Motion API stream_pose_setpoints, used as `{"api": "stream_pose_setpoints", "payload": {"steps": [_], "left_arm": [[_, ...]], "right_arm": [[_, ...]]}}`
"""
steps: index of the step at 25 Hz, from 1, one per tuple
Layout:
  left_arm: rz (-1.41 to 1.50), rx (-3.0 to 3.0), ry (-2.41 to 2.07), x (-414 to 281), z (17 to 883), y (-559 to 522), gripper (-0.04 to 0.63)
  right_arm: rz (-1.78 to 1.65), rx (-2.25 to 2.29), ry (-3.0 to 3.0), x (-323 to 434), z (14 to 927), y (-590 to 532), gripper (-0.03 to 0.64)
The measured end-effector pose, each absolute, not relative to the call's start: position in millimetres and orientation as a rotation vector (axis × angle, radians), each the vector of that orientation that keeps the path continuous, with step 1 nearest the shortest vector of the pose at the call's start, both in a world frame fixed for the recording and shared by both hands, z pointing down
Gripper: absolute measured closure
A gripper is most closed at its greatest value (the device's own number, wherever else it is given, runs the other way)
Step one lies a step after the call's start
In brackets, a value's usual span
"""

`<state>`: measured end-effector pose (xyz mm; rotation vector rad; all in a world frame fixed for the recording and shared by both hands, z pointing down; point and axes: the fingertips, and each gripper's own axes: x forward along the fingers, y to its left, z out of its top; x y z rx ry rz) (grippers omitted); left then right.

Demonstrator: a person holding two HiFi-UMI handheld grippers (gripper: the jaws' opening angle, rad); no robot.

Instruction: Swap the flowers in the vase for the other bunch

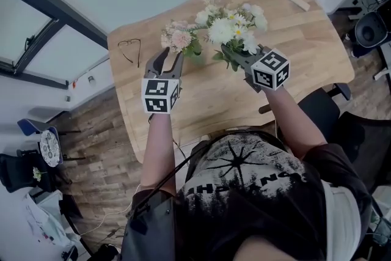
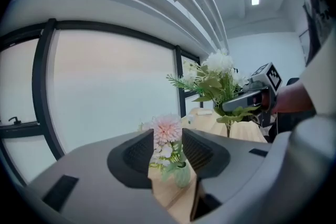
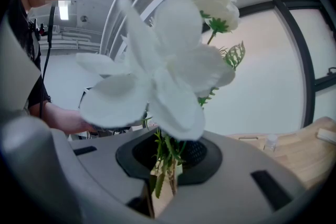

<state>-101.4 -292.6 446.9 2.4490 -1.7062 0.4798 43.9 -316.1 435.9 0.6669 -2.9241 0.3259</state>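
A pink flower bunch (image 1: 177, 38) stands in a small green vase (image 2: 182, 174) on the wooden table (image 1: 293, 52). My left gripper (image 1: 173, 53) is just on the near side of it, open. In the left gripper view the pink bloom (image 2: 167, 130) shows in the gap between the two pads, and neither pad presses on it. My right gripper (image 1: 231, 52) is shut on the green stems (image 3: 167, 157) of a white flower bunch (image 1: 235, 24), held upright to the right of the pink one. Its big white petals (image 3: 163, 81) fill the right gripper view.
A pair of glasses (image 1: 129, 49) lies at the table's left edge and a small wooden block (image 1: 297, 1) at the far right corner. A small clear bottle (image 3: 270, 141) stands on the table. A black chair (image 1: 330, 104) stands by the table's near right side.
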Motion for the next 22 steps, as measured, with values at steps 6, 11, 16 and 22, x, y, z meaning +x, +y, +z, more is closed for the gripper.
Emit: {"api": "stream_pose_setpoints", "payload": {"steps": [6,11,16,22], "left_arm": [[0.631,2.462,-1.694,-92.8,448.2,-315.3,0.352],[0.779,2.47,-1.705,-87.6,447.4,-328.1,0.296],[0.886,2.45,-1.68,-85.4,459.9,-338.2,0.282],[0.935,2.435,-1.679,-86.4,466.8,-345.3,0.284]], "right_arm": [[0.338,0.683,-2.929,47.9,435.1,-325.7,0.548],[0.342,0.691,-2.931,49.8,436.6,-327.4,0.548],[0.354,0.704,-2.931,52.3,439.2,-332.6,0.548],[0.371,0.709,-2.933,55.0,441.8,-338.1,0.548]]}}
